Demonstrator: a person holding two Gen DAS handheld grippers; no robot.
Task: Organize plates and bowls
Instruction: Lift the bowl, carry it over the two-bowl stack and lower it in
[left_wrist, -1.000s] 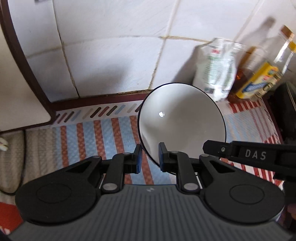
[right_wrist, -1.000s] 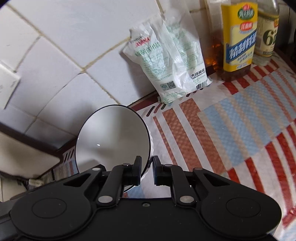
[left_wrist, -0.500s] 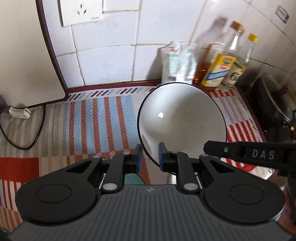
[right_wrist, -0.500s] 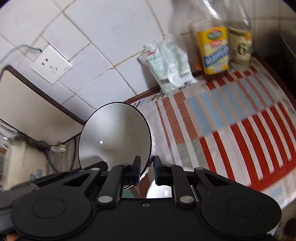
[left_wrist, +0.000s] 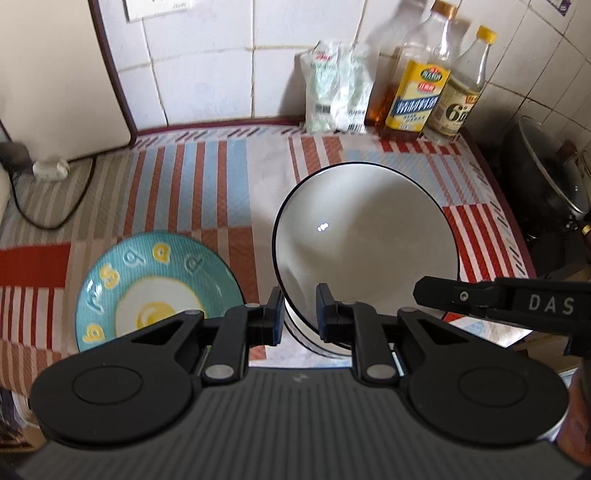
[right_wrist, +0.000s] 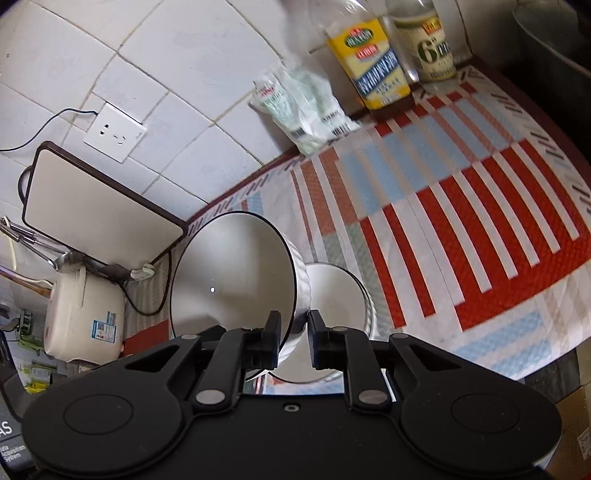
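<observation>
Two grippers (left_wrist: 300, 314) (right_wrist: 292, 341) lifted bowl (left_wrist: 365, 240); teal plate (left_wrist: 155, 288) appeared.

White tiled wall (left_wrist: 207, 74) rises behind a counter covered by a striped mat (left_wrist: 207, 177). A wall socket (right_wrist: 114, 133) sits above a cream board (right_wrist: 96, 210) leaning against that wall, left of the mat.

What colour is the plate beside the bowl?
Turquoise plate, with yellow and white letters and a fried-egg centre; left wrist view.
</observation>
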